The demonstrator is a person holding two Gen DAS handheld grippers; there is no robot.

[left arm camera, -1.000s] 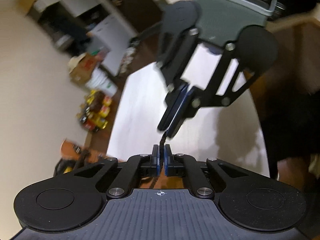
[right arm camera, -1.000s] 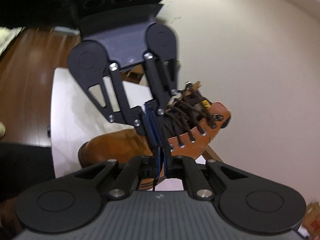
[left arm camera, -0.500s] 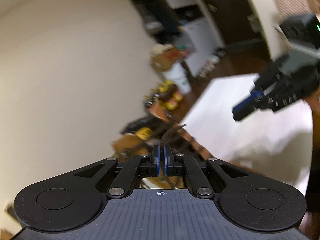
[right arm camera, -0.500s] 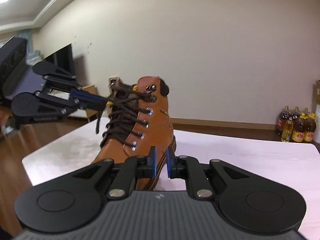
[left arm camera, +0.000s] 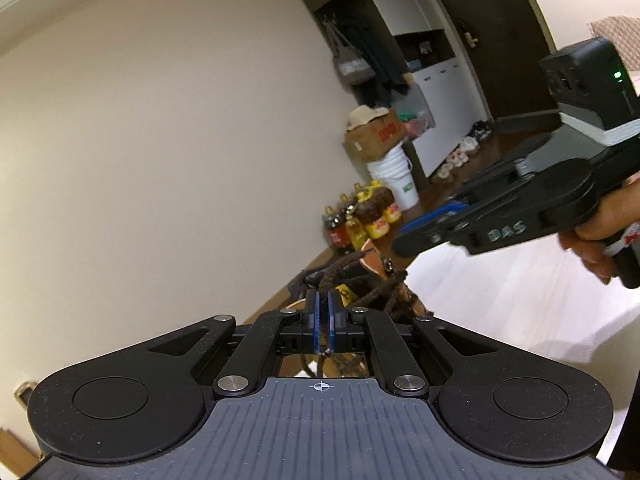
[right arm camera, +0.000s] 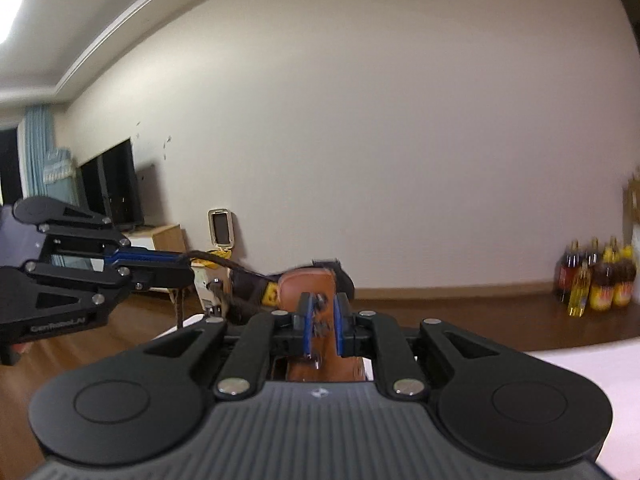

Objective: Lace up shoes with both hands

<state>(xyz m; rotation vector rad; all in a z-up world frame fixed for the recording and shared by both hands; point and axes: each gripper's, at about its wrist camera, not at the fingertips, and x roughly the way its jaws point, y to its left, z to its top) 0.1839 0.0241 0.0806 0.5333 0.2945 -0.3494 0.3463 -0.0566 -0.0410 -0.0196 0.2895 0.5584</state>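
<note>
Boot (right arm camera: 316, 292): stiff leather, standing near the table (right arm camera: 580, 364) edge. Lace (right arm camera: 224, 261): limp cord, best taken near its end; the left gripper (right arm camera: 188, 266) is pinching it, jaws narrow. The right gripper (right arm camera: 322, 320) is hovering, jaws parted, holding nothing.

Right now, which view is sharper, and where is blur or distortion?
Left wrist view: sharp, though the fisheye bends the wall; the lace in the left tool is crisp. Right wrist view: softer, the boot and bottles smeared.

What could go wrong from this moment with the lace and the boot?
1. The left gripper holds the dark lace only near the tips of its fingers; a stronger pull may slip it out.
2. The boot stands free on the table; with the right gripper open, pulling may tip it.
</note>
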